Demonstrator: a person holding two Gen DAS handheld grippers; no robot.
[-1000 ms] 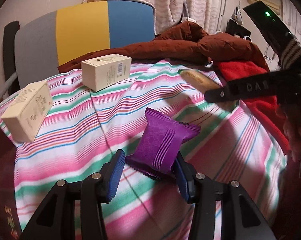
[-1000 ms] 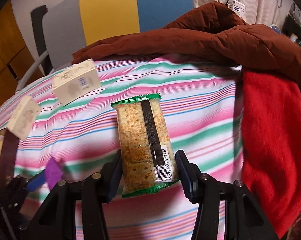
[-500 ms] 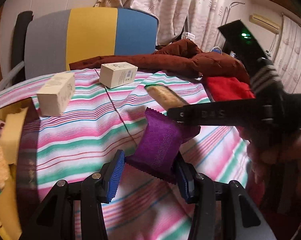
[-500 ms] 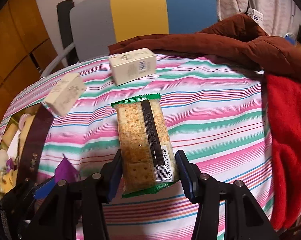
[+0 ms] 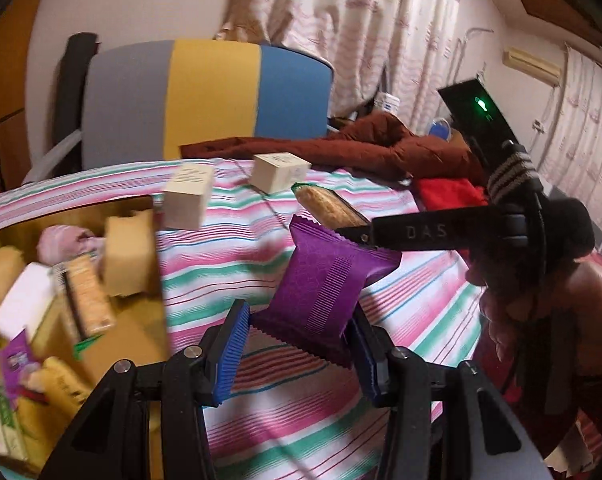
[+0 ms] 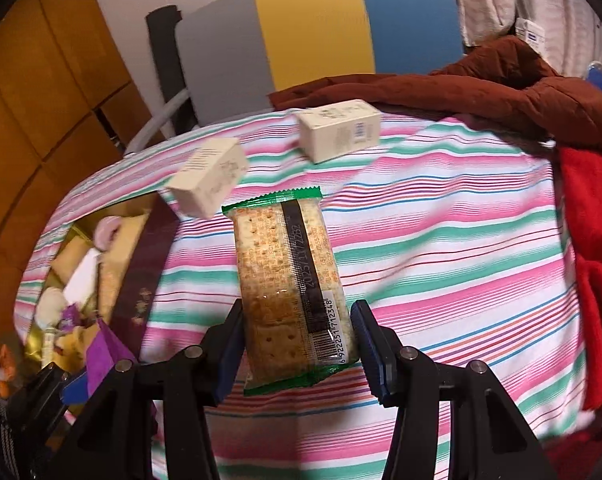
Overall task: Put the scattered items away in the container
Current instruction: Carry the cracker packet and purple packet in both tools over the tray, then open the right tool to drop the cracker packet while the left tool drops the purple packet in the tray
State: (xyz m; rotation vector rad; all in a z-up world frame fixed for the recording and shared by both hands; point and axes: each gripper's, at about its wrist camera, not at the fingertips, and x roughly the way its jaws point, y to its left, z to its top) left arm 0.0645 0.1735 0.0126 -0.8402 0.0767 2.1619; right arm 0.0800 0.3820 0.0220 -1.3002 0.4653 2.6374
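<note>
Risk is lying in the drop: the left hand-held gripper [image 5: 297, 350] is pinching a crinkle-edged purple foil packet [image 5: 328, 292] and the right hand-held gripper [image 6: 297, 350] a green-trimmed clear cracker pack [image 6: 291, 284] above the striped cloth, and releasing short of the already crowded open cardboard box [image 5: 139, 344] at the left could be spilling either beside it.

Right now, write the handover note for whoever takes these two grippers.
Left gripper: shut on the purple packet, held clear of the striped cloth.
Right gripper: shut on the cracker pack, also lifted.
Container: at the left edge of the cloth, already holding several snacks.
Left to do: drop both held items in, then fetch the two cream boxes, the nearer one beside the container and the farther one by the brown jacket.
</note>
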